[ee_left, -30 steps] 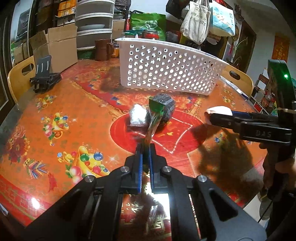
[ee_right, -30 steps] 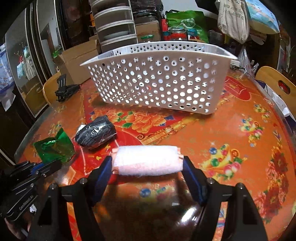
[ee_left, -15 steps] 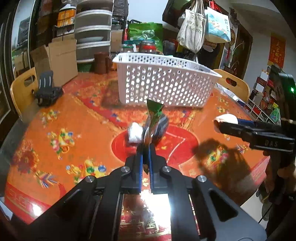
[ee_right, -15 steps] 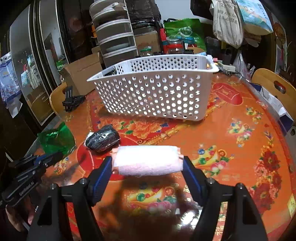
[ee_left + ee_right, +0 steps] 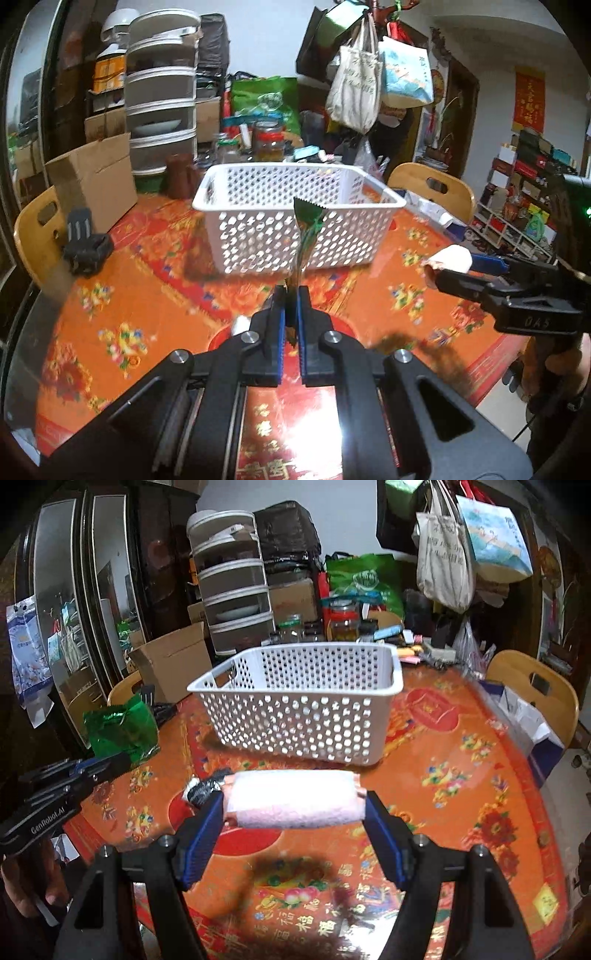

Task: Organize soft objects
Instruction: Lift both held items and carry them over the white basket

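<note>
My left gripper (image 5: 291, 295) is shut on the edge of a green foil packet (image 5: 306, 225), which stands up edge-on in front of the white perforated basket (image 5: 258, 236). From the right wrist view the same green packet (image 5: 120, 729) hangs wide at the left gripper (image 5: 110, 764). My right gripper (image 5: 295, 805) is shut on a rolled pink towel (image 5: 293, 799), held crosswise by its two ends above the table. That towel (image 5: 452, 258) shows end-on at the right in the left wrist view. A dark shiny bundle (image 5: 203, 790) lies on the table behind the towel.
The basket (image 5: 303, 716) stands empty mid-table on a red and orange flowered tablecloth (image 5: 461, 775). A black holder (image 5: 86, 243) and a cardboard box (image 5: 94, 177) sit at the far left. Wooden chairs (image 5: 432, 184) ring the table; jars and clutter stand behind the basket.
Both grippers have risen above the table with their loads and come nearer the basket. The dark bundle stayed on the table and has dropped behind the fingers in the left wrist view.
</note>
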Tool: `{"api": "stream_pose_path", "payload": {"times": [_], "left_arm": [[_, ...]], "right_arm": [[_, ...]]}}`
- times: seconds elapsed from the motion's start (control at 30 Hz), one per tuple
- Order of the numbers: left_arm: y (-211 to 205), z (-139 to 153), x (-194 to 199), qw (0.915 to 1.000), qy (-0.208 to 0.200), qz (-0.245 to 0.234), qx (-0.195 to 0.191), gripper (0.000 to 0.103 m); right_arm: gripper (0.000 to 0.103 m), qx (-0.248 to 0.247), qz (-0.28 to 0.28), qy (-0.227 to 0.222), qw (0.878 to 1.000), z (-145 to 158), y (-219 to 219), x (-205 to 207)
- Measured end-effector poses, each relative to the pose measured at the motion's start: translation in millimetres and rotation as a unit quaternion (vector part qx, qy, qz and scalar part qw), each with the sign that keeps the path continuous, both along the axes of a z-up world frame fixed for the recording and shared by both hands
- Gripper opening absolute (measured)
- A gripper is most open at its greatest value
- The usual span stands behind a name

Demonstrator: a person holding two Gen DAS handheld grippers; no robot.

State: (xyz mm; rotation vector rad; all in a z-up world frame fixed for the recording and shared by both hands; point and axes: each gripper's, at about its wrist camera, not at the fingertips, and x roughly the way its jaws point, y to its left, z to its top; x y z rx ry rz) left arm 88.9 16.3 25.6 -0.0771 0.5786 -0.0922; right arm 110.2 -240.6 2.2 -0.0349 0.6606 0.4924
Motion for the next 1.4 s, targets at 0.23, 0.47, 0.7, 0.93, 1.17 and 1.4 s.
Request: {"api": "stream_pose_path", "payload": {"times": [0.23, 0.47, 0.7, 0.93, 1.17, 1.4], "left_arm": [[-2, 37, 20, 0.9997, -0.012, -0.019, -0.011, 0.005], [-1, 83, 57, 0.9993, -0.031, -0.02, -0.006, 0.005], [2, 116, 123, 0.9998, -0.009, -0.018, 0.001, 0.005], [4, 107, 213, 0.9983, 0.055, -0.002, 0.017, 0.005], [16, 46, 289, 0.9876, 0.153, 0.02, 0.029, 0.005], [22, -9, 334, 0.9723, 0.227, 0.031, 0.049, 0.005]], "right_arm": [[0.074, 0.002, -0.005, -0.016, 1.0, 34, -11, 17], [0.074, -0.001, -0.013, -0.015, 1.0, 67, -14, 55], [0.074, -0.021, -0.012, 0.0, 1.0, 88, 10, 110], [0.074, -0.057, -0.022, 0.053, 0.997, 73, 45, 184], [0.074, -0.104, -0.035, 0.102, 0.989, 25, 66, 236], [0.074, -0.118, -0.036, 0.158, 0.98, -11, 78, 266]]}}
